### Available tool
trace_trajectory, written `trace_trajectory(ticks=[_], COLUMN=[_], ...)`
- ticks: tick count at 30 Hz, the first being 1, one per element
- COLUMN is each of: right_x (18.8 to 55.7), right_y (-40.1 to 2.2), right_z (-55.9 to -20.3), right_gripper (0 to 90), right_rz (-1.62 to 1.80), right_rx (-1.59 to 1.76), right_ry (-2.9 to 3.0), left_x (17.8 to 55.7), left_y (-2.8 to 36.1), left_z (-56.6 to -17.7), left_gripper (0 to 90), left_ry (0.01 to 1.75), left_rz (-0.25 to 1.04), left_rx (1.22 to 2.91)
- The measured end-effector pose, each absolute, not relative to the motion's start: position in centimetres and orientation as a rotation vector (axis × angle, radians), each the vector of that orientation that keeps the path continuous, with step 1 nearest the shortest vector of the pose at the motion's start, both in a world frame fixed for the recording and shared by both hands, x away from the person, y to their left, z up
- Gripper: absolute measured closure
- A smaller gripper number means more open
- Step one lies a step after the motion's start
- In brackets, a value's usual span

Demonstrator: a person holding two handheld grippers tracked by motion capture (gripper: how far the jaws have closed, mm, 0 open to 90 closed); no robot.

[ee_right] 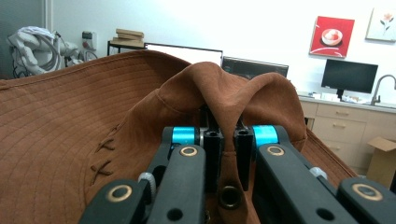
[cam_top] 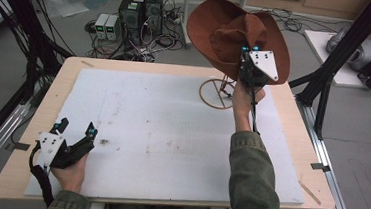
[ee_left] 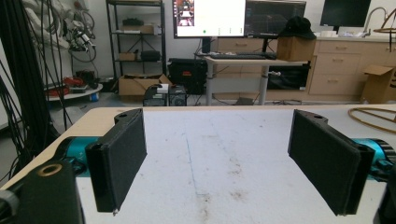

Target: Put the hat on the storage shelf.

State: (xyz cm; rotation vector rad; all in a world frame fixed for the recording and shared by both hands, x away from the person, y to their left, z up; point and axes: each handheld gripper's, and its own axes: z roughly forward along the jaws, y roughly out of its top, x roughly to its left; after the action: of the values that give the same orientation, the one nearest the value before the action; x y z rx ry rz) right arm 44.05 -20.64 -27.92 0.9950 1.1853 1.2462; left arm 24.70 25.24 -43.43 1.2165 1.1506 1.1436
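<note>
Right claw (cam_top: 251, 53) clamped on the crown of a brown hat (cam_top: 219, 29), stitched brim spreading left of it. Left claw (cam_top: 77, 128) apart, low over the surface (cam_top: 161, 132).

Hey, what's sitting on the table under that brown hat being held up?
Below the raised brown hat, held by the right tongs, a wooden ring-shaped stand base lies on the white mat. The hand and tongs cover the base's right side and any upright.
</note>
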Motion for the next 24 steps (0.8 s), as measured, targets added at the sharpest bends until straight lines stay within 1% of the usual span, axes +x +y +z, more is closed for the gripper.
trace_trajectory(ticks=[7, 15, 24], right_x=[43.9, 44.6, 45.5], right_y=[-20.2, -20.5, -20.9], right_z=[-28.3, -29.8, -29.8], right_gripper=[87.2, 87.1, 86.7], right_rz=[1.213, 1.207, 1.185], right_rx=[0.96, 0.984, 0.98], right_ry=[1.212, 1.294, 1.372], left_x=[24.7, 24.8, 25.1], left_y=[25.1, 24.9, 24.5], left_z=[-43.4, -43.4, -43.4], left_gripper=[19.5, 19.7, 19.7], left_ry=[1.146, 1.147, 1.139], left_rz=[1.14, 1.137, 1.129], left_rx=[1.213, 1.213, 1.229])
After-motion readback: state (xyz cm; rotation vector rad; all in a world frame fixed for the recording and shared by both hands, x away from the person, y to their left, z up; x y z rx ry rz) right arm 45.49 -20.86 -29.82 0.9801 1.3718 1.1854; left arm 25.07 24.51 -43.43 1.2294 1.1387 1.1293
